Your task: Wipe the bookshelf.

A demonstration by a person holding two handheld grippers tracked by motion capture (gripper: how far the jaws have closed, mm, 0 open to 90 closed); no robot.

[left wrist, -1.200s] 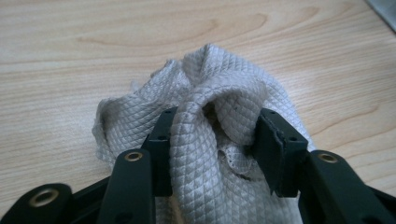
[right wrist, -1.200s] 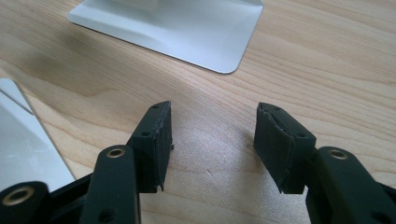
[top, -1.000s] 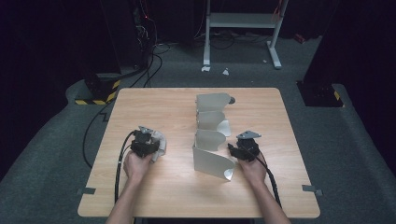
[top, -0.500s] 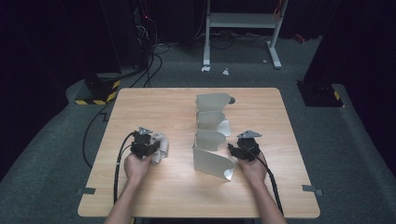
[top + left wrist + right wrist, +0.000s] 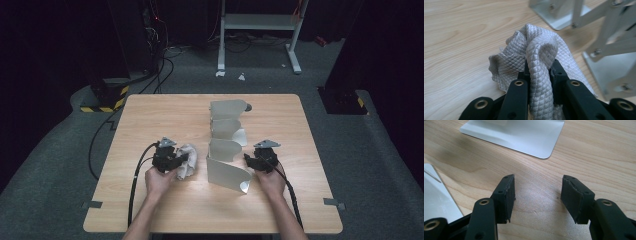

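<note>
the left hand-held gripper (image 5: 181,161) has its black jaws pressed tight on a grey cloth (image 5: 187,161), and they have just been closing on it, with the cloth between them. the cloth is soft and bunched, and it lies on the tabletop (image 5: 160,115) just left of the metal stand (image 5: 227,160). from the left gripper view the cloth (image 5: 536,57) shows a fine quilted pattern of small diamonds, like a waffle weave, and one thick fold of it rises between the two black jaws and curls over the top; the high view gives it as a pale crumpled lump with no pattern. the same view shows also screws and thin flat bars on the metal stand (image 5: 609,37), which look matte and silvery.

the right hand-held gripper (image 5: 250,161) stands wide open with nothing between the jaws, near the right side of the stand. in the right gripper view its pads (image 5: 507,192) are flat black rubber blocks with a little rough edge, and under them i see the bare wood, light in colour with long wavy grain. a flat metal plate with rounded corner (image 5: 524,132) lies beyond them.

from the high view the stand is a row of curved grey metal sheets, standing upright one behind another in the middle of the tabletop
</note>
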